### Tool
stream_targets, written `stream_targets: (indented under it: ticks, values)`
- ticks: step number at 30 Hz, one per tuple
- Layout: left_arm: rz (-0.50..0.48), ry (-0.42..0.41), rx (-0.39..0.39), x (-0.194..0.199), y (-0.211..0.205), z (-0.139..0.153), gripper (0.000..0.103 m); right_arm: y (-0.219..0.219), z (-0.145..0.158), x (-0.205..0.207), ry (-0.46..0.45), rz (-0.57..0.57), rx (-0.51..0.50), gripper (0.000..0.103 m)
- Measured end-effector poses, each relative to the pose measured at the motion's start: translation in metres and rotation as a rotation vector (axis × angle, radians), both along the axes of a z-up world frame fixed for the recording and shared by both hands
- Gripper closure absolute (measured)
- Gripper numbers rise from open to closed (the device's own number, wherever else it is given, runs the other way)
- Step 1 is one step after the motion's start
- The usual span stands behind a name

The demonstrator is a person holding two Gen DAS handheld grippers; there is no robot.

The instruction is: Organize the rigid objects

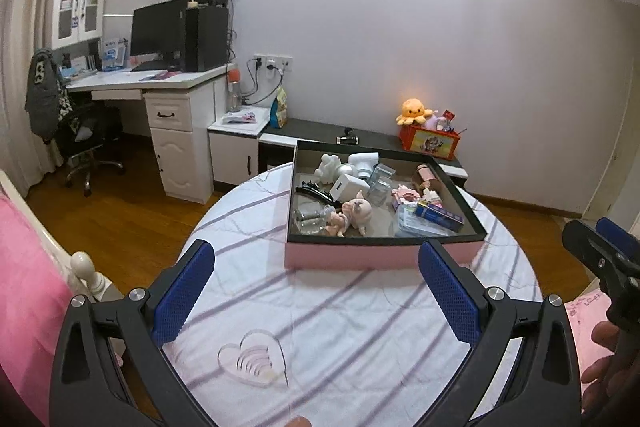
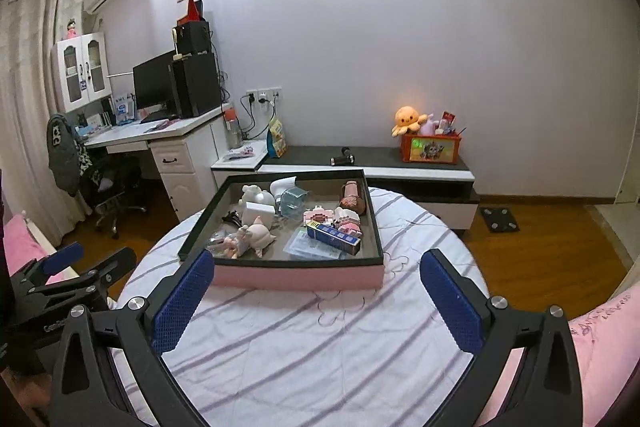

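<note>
A pink box with a black rim (image 1: 360,257) (image 2: 296,277) sits on the round striped table (image 1: 360,327) (image 2: 320,347). It holds several small items: a baby doll (image 1: 352,215) (image 2: 252,237), a white cube (image 1: 348,185) (image 2: 258,213), a glass jar (image 1: 380,183) (image 2: 294,203), a black hair clip (image 1: 316,191), a blue carton (image 1: 438,214) (image 2: 334,239). A clear acrylic heart (image 1: 254,361) lies on the cloth between the fingers of my left gripper (image 1: 316,291), which is open. My right gripper (image 2: 316,297) is open and empty, just short of the box.
A bed with pink bedding (image 1: 28,291) lies to the left, and a pink cushion (image 2: 600,339) to the right. Behind the table runs a low dark-topped cabinet (image 2: 376,153) with a toy box (image 2: 432,147) and a dumbbell (image 2: 342,158). A white desk (image 1: 160,83) stands far left.
</note>
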State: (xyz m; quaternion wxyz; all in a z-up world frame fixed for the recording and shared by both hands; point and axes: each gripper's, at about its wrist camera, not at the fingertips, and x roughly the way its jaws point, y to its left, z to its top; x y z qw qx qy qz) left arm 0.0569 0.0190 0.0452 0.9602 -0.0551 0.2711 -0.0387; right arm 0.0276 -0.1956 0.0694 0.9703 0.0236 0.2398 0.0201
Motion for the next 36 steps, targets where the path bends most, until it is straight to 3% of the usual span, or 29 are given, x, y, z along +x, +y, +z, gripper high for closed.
stream_targets:
  ticks: [5,14,23,36]
  values:
    - [-0.004,-0.031,-0.005,-0.036,-0.002,0.005,0.000,0.001,0.004,-0.037,-0.032,-0.013,-0.003,0.000]
    - [-0.026,-0.059,0.063,-0.086,-0.015,0.007,0.000,0.005,0.010,-0.076,-0.080,-0.027,0.006,0.000]
    - [-0.009,-0.094,0.073,-0.093,-0.012,0.014,0.000,0.009,0.012,-0.082,-0.096,-0.028,0.000,0.000]
    - [-0.029,-0.063,0.033,-0.090,-0.009,0.015,0.000,0.005,0.008,-0.082,-0.082,-0.028,0.003,0.000]
